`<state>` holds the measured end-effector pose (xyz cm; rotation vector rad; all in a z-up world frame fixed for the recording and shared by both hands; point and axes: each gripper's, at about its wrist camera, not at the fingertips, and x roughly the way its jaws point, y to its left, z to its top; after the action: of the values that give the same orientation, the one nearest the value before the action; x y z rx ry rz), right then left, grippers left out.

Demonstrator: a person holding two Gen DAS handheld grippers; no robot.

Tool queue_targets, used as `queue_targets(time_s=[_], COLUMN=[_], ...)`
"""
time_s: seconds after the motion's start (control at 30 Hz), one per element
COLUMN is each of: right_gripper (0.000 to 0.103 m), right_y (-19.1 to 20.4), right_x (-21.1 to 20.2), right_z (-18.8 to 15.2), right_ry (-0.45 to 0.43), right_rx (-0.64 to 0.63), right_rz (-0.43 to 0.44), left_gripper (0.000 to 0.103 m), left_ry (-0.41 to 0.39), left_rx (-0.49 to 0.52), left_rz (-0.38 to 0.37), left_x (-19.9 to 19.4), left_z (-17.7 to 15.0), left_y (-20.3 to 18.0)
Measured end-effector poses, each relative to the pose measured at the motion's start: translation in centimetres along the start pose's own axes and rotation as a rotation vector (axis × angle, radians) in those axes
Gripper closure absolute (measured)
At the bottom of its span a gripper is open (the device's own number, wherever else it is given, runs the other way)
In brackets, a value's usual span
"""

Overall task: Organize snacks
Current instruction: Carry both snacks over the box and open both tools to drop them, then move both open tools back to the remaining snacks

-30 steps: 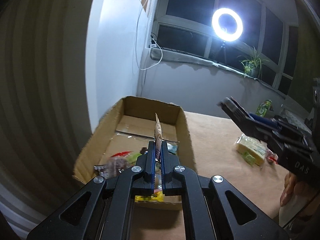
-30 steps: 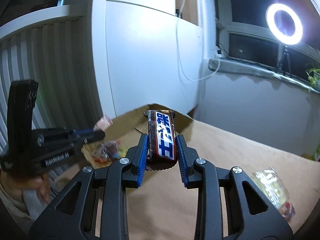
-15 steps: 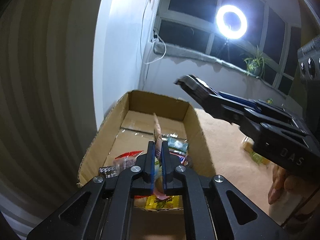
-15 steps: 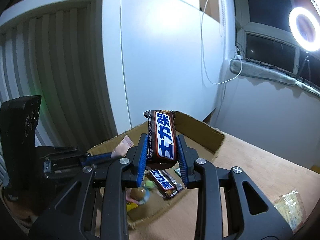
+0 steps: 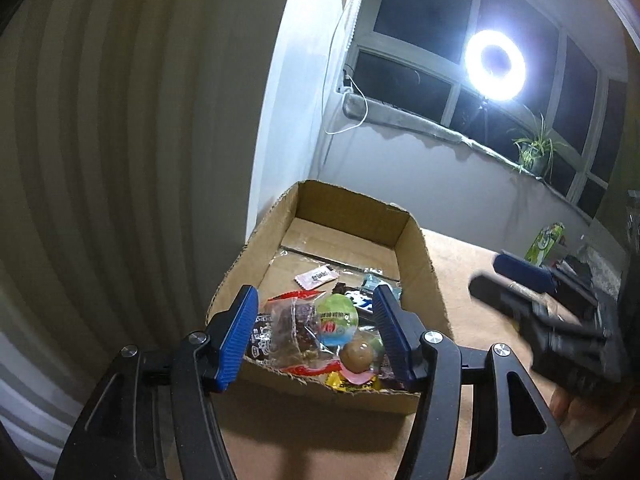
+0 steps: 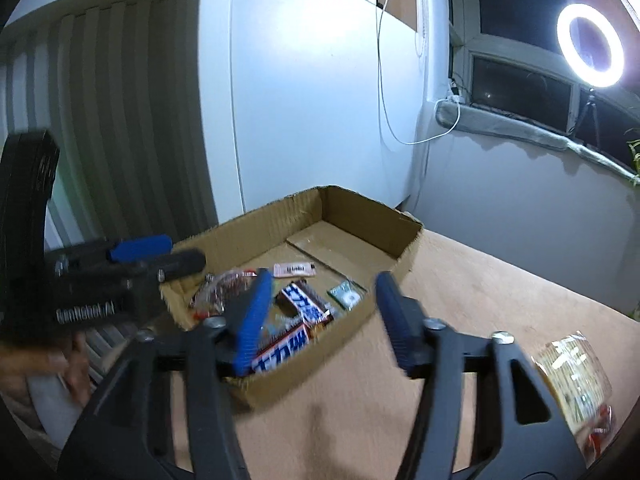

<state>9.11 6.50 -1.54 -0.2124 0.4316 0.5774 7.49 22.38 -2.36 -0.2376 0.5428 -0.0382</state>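
Observation:
A shallow cardboard box (image 5: 416, 248) (image 6: 360, 216) stands on the brown table and holds several snacks. A pink packet (image 5: 316, 276) (image 6: 294, 269) lies flat on its floor. Two blue-and-brown chocolate bars (image 6: 308, 304) (image 6: 280, 354) lie in the box near its front wall. My left gripper (image 5: 316, 324) is open and empty above the box's near end, over a clear bag of red snacks (image 5: 292, 328) and a green candy (image 5: 336, 316). My right gripper (image 6: 320, 312) is open and empty just in front of the box.
A clear bag of yellow crackers (image 6: 576, 376) lies on the table at the right. A green packet (image 5: 546, 240) stands at the table's far right. A white wall and striped panel stand behind the box. A ring light (image 5: 494, 65) shines at the window.
My left gripper opened and the pink packet dropped into the box. My right gripper opened and its chocolate bar now lies in the box; it has drawn back to the right.

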Motion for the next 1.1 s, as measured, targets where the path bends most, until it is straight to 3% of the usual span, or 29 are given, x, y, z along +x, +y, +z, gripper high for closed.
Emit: queue_targets(time_s=[0.2,0.27,0.33,0.53,0.67,0.9,1.0,1.1], right_gripper=[0.045,0.045,0.044,0.044,0.044,0.044,0.033,0.033], right_y=[-1.3,-2.2,-3.7,-9.0,-13.3,-19.1,-20.8,-22.1], right_x=[-2.0,-3.0,-3.9,-7.3,-9.7,-13.3,-14.2,-14.1], right_z=[-1.5,-2.3,-3.2,-6.3,-8.3,-11.3,-12.5,-13.2], right_ry=[0.026,0.033,0.044,0.072,0.077,0.085,0.09,0.112], right_rx=[0.04,0.041,0.05,0.139,0.219,0.309,0.344,0.375], right_rz=[-0.006,-0.038,-0.072,-0.171,-0.243,-0.332,-0.356,-0.358], left_gripper=[0.044,0.044,0.036,0.036,0.036,0.036,0.035,0.036], left_ry=[0.0,-0.002,0.0,0.023,0.065,0.143,0.188,0.225], left_rx=[0.023,0.044,0.066,0.163,0.217,0.305,0.325,0.338], left_rz=[-0.021,-0.038,-0.055,-0.129,-0.191,-0.23,-0.245,-0.244], left_x=[-0.8,-1.1,-1.3,-0.7,0.6,2.9,4.4,5.6], left_z=[0.2,0.1,0.0,-0.6,-1.5,-3.7,-4.6,-5.2], left_y=[-1.7,-3.2,-4.9,-11.0,-15.2,-21.1,-23.0,-24.4])
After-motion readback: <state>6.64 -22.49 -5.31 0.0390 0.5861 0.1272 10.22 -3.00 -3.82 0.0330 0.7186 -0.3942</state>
